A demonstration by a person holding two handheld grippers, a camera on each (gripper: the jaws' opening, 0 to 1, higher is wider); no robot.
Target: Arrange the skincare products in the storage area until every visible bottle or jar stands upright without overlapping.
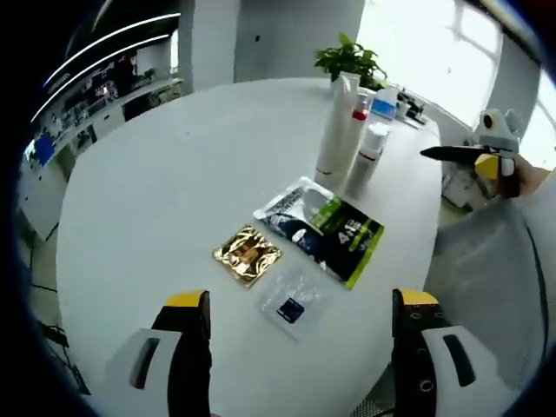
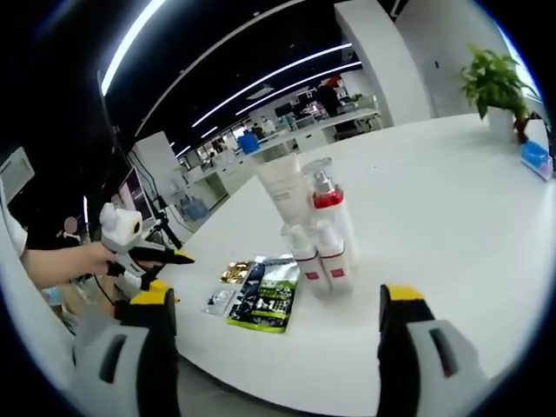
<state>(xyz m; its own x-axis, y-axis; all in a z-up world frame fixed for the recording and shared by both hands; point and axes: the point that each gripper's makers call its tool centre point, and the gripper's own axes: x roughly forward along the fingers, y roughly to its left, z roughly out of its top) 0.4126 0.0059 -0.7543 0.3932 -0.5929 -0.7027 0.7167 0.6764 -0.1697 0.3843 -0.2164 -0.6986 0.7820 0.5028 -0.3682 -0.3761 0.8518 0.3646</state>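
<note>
Upright and close together on the round white table stand a tall white tube, a red-capped bottle and a shorter white bottle. The right gripper view has the same tube, red-capped bottle and short white bottle. Flat in front lie a black-and-green packet, a gold sachet and a clear sachet. My left gripper is open above the near sachets, holding nothing. My right gripper is open too, short of the bottles.
A potted plant and a blue item sit at the table's far side. A hand holds the right gripper off the table's right edge; the left gripper shows beyond the packet. Office desks lie behind.
</note>
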